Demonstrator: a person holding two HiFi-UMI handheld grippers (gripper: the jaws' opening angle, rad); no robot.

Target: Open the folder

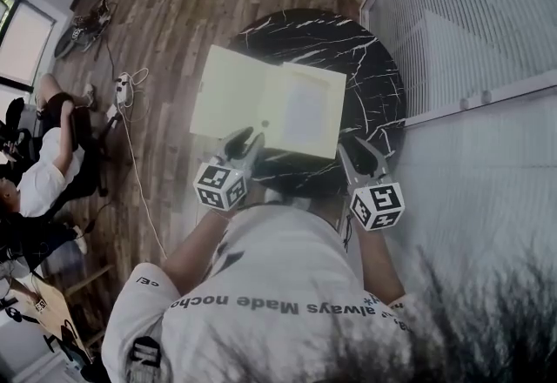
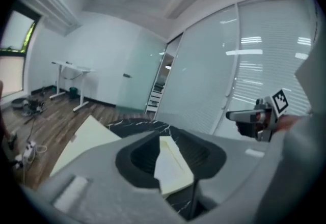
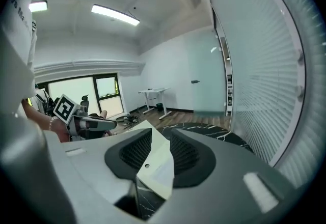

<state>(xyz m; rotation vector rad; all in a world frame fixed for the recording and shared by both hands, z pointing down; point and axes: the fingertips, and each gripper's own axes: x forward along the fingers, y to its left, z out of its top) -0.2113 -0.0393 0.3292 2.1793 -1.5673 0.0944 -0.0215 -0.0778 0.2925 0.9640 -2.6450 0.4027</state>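
While the folder [image 1: 270,103] lies open, left gripper [image 1: 246,141] and right gripper [image 1: 360,153] hover partly open, seemingly empty.

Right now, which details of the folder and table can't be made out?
- Print on the inner sheet of the folder: too small, head view.
- Near edge of the table: hidden by the person's shirt, head view.
- Most of the folder: blocked by the left gripper and right gripper themselves, their own views.
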